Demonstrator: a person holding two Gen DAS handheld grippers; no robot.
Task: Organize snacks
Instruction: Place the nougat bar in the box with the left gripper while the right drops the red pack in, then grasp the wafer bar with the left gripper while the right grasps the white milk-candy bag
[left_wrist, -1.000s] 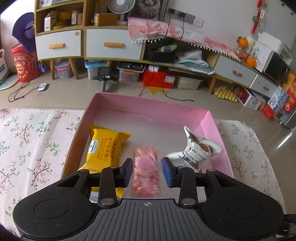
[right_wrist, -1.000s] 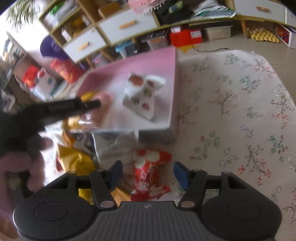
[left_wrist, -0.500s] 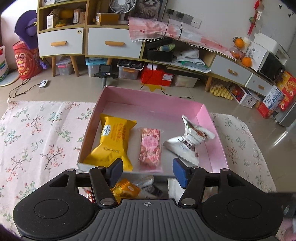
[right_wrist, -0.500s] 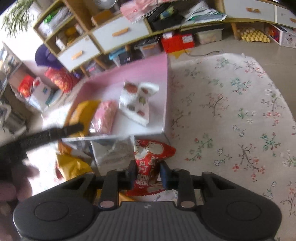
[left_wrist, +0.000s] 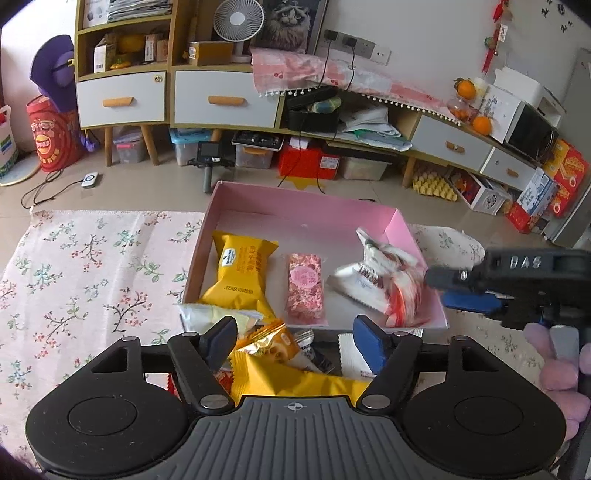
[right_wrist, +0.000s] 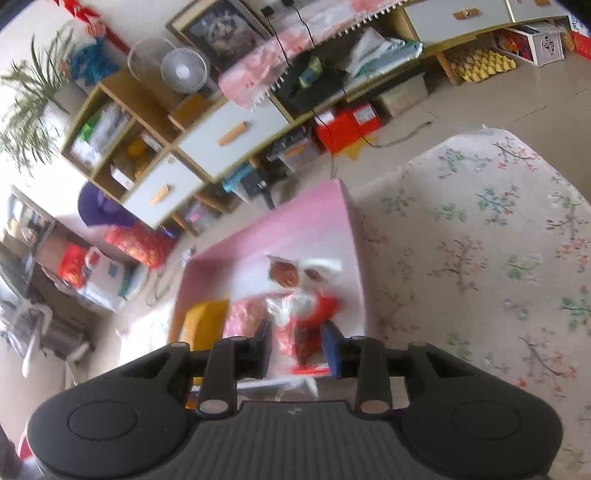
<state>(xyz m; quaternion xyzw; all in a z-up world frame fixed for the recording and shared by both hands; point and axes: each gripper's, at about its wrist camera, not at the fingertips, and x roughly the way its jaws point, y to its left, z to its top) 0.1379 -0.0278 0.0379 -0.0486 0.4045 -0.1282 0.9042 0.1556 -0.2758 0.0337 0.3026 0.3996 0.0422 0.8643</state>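
Note:
A pink box (left_wrist: 400, 230) on the floral cloth holds a yellow packet (left_wrist: 238, 275), a pink packet (left_wrist: 304, 290) and a white packet (left_wrist: 364, 278). My right gripper (right_wrist: 297, 347) is shut on a red snack packet (right_wrist: 308, 325) and holds it over the box's near right corner; the packet also shows blurred in the left wrist view (left_wrist: 404, 299), next to the right gripper's fingers (left_wrist: 469, 301). My left gripper (left_wrist: 293, 341) is open and empty above a heap of loose packets (left_wrist: 273, 345) in front of the box.
The floral cloth (left_wrist: 85, 269) spreads left and right of the box. A low cabinet with drawers (left_wrist: 221, 99), storage bins and boxes stand on the floor behind. A fan (left_wrist: 238, 22) sits on the cabinet.
My right gripper shut on the red packet, lifted it and carried it over the pink box. My left gripper drew back from the box, leaving the pink packet inside, and opened wider.

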